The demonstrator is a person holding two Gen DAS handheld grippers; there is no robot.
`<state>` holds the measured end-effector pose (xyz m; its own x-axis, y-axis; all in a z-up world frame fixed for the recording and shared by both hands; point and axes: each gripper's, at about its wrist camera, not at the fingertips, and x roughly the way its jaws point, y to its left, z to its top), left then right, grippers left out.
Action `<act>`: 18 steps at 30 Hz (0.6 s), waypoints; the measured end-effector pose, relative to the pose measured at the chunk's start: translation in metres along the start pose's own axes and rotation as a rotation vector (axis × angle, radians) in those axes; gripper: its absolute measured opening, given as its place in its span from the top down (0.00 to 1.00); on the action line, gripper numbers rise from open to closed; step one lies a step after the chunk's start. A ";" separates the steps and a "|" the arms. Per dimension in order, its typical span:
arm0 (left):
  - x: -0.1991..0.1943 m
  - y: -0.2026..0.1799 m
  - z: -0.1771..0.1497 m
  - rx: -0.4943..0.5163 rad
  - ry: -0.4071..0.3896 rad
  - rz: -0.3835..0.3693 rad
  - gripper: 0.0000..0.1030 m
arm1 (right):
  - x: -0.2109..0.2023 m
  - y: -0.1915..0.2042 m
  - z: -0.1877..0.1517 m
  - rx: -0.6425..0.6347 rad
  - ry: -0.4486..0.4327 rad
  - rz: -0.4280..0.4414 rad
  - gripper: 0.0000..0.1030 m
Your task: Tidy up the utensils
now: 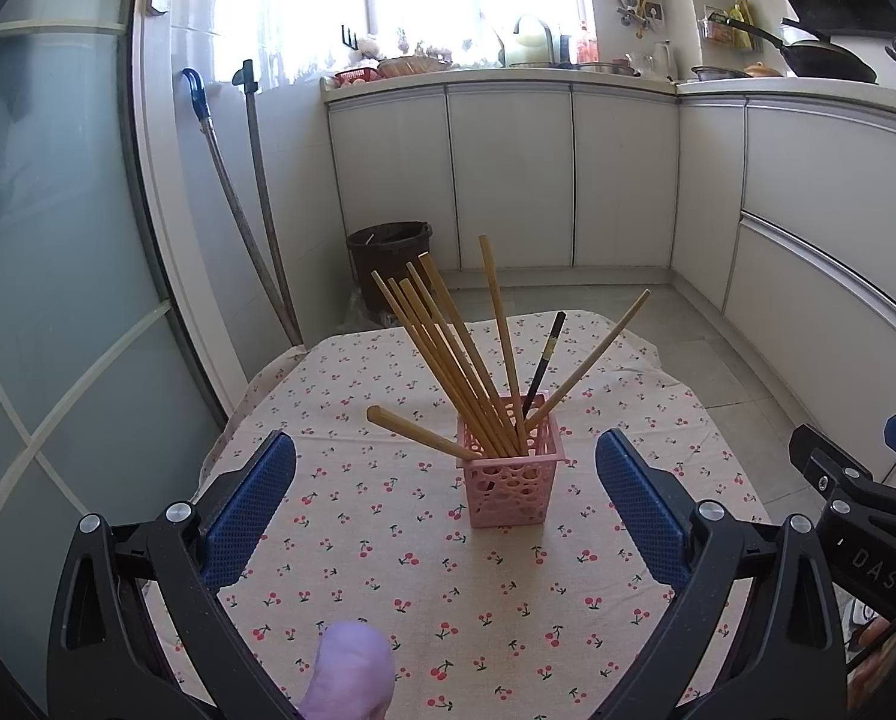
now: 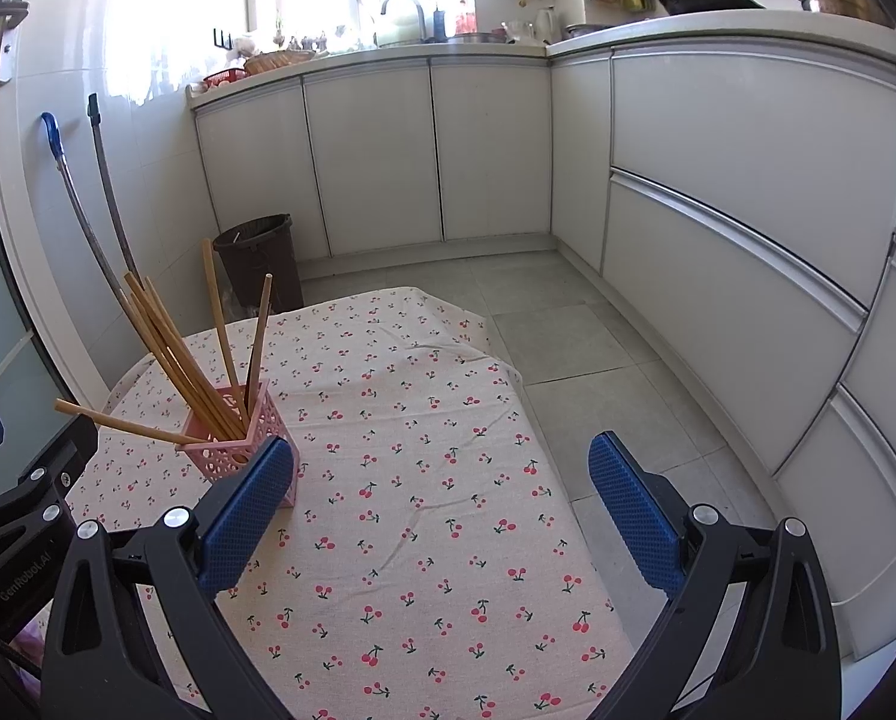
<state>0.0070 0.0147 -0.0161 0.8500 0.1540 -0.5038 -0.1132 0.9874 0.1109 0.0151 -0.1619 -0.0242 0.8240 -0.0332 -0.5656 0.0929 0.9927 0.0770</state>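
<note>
Both grippers — left (image 1: 445, 498) and right (image 2: 442, 501) — gape wide, empty, over the desk (image 2: 436, 420); chopsticks (image 1: 448, 348) (one black) stand in the holder (image 1: 508, 486).

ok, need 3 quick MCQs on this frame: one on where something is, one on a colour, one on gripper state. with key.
1. Where are the chopsticks?
A. flat on the tablecloth
B. standing in the pink basket
C. in the bin

2. What colour is the odd chopstick among the wooden ones?
A. black
B. red
C. white

3. What state is the left hand-held gripper in?
A. shut on a chopstick
B. shut, holding nothing
C. open, holding nothing

Key:
1 B, they lean out of the pink basket on the tablecloth.
2 A, one dark stick stands among the tan ones.
3 C, its blue pads are wide apart with only the cloth and the basket between them.
</note>
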 end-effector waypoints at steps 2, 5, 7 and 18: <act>0.000 0.000 0.000 0.000 0.002 0.001 0.07 | 0.000 0.000 0.000 0.000 0.002 0.000 0.07; 0.001 0.000 0.000 0.000 0.002 0.002 0.07 | 0.000 0.000 0.000 0.000 0.003 0.000 0.07; 0.001 0.000 0.000 -0.001 0.003 0.003 0.07 | 0.000 0.000 0.000 0.000 0.003 0.000 0.07; 0.002 0.001 -0.001 0.004 0.006 0.004 0.07 | 0.001 0.001 -0.001 0.000 0.007 -0.001 0.07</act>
<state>0.0084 0.0157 -0.0176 0.8466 0.1578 -0.5083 -0.1140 0.9866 0.1164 0.0157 -0.1606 -0.0255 0.8197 -0.0336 -0.5718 0.0937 0.9927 0.0761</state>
